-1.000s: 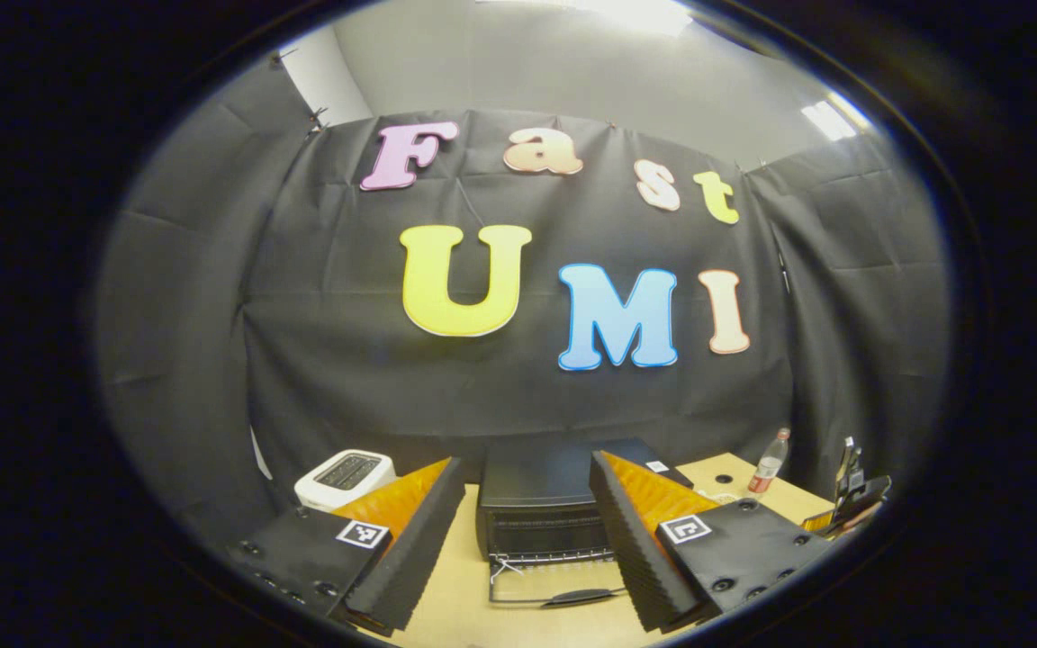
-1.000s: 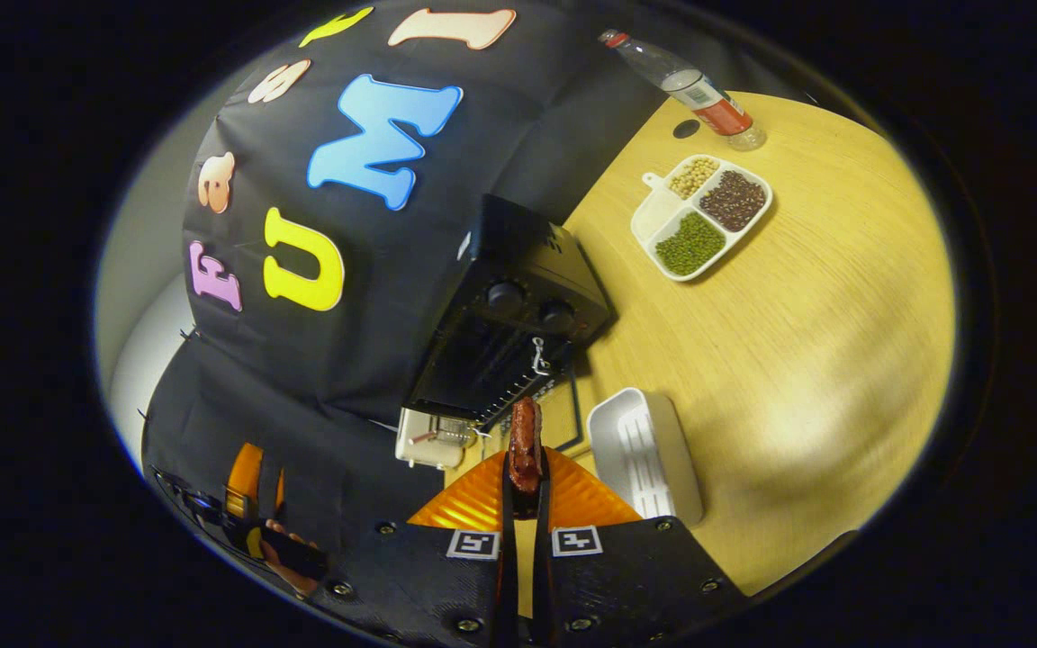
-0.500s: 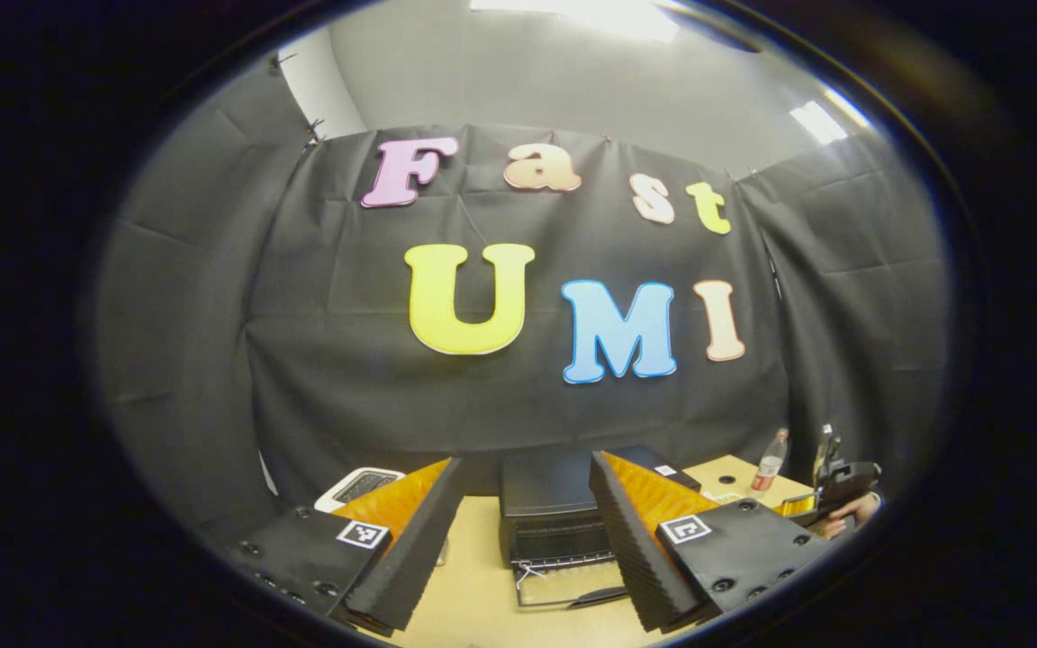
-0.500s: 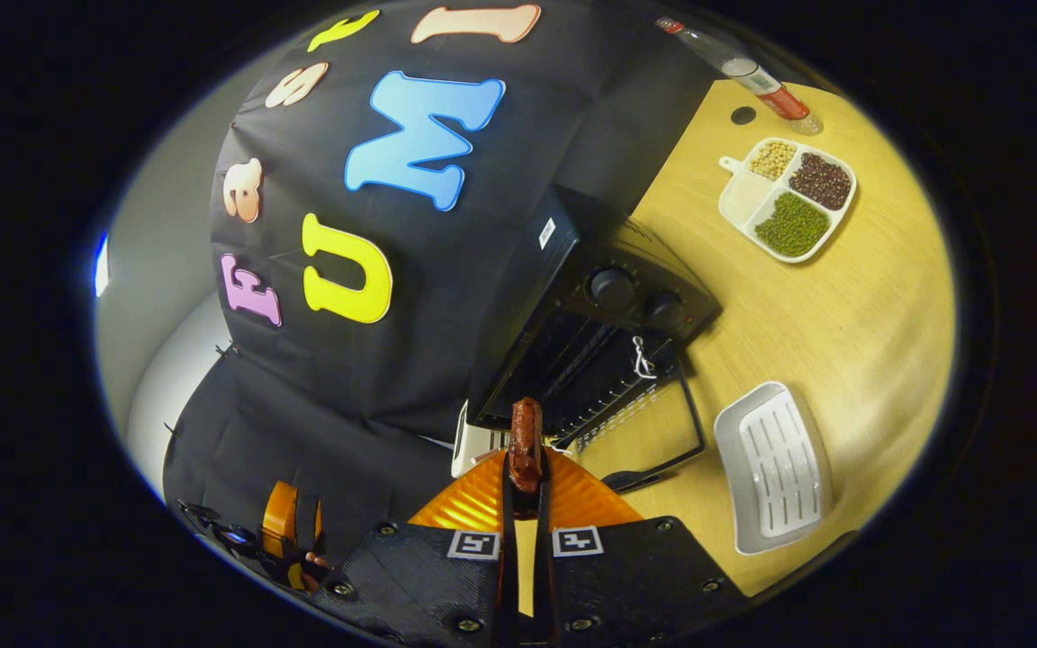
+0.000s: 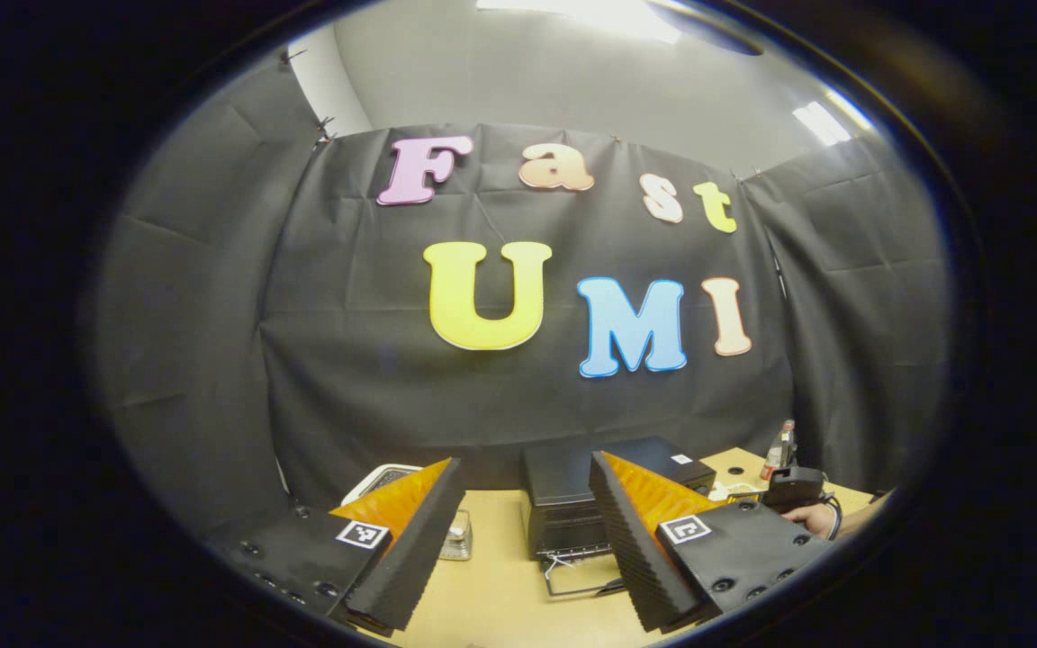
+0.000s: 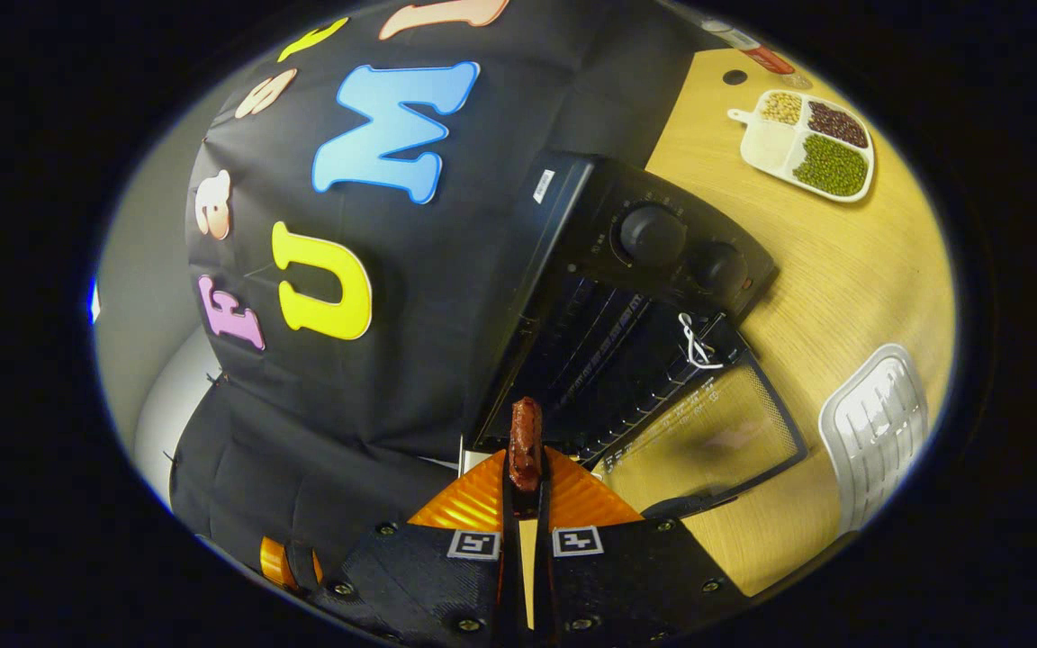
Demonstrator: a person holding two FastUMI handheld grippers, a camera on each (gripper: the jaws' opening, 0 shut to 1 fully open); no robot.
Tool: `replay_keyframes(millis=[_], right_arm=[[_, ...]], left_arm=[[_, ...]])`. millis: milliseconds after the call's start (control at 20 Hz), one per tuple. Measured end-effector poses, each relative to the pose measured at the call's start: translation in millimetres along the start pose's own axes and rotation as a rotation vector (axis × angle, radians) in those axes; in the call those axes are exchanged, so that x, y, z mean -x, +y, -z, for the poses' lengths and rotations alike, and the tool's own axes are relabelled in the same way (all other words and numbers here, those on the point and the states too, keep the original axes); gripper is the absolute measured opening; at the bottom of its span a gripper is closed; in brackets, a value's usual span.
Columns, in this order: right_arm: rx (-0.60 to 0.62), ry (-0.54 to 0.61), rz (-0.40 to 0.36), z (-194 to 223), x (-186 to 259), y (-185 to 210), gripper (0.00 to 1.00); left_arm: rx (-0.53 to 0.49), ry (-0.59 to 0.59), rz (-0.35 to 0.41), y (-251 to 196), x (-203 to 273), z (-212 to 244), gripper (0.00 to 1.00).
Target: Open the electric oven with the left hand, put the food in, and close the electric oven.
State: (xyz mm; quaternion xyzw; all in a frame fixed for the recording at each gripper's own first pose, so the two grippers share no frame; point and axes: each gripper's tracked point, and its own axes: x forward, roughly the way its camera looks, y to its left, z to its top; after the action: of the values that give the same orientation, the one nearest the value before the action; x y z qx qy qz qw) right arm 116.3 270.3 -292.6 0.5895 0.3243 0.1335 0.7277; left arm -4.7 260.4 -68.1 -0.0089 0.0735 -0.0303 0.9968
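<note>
right gripper view: the right gripper (image 6: 526,481) is clamped on a reddish sausage (image 6: 525,443), both fingers (image 6: 508,504) pressed together on its lower half so it sticks up beyond the tips, in front of the oven's open mouth. the oven (image 6: 640,270) stands at the bench's back edge against the cloth wall, its glass door (image 6: 707,441) dropped flat onto the bench (image 6: 852,279). a small white label on the oven's top is too small to read. a white tray (image 6: 874,423) lies just beside the door; a divided dish of beans (image 6: 808,144) sits near the back edge.

left gripper view: the left gripper (image 5: 523,531) hangs with fingers (image 5: 419,540) wide apart, holding nothing, well short of the oven (image 5: 572,504).
</note>
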Motion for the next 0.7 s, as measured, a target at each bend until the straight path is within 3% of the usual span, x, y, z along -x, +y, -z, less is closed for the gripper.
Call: replay_keyframes(millis=[200,350,400,450,650,700], right_arm=[[-0.082,-0.071,0.043,-10.8,-32.3,-22.4,0.07],[-0.124,-0.133,0.079,-19.8,-55.9,-36.1,0.07],[-0.136,-0.149,0.082,-22.3,-61.9,-37.9,0.07],[-0.145,-0.164,0.075,-24.8,-68.7,-37.7,0.07],[-0.148,-0.193,0.082,-31.9,-99.1,-40.0,0.07],[-0.154,-0.203,0.078,-34.2,-104.4,-40.8,0.07]], left_arm=[[0.021,0.042,-0.018,16.0,3.0,17.8,0.98],[0.023,0.065,-0.035,25.8,4.8,26.1,0.94],[0.022,0.07,-0.042,30.1,6.8,26.6,0.98],[0.02,0.076,-0.049,34.0,7.6,29.1,0.94],[0.006,0.097,-0.081,55.9,9.6,33.4,0.93],[0.005,0.102,-0.09,61.1,9.1,34.8,0.97]])
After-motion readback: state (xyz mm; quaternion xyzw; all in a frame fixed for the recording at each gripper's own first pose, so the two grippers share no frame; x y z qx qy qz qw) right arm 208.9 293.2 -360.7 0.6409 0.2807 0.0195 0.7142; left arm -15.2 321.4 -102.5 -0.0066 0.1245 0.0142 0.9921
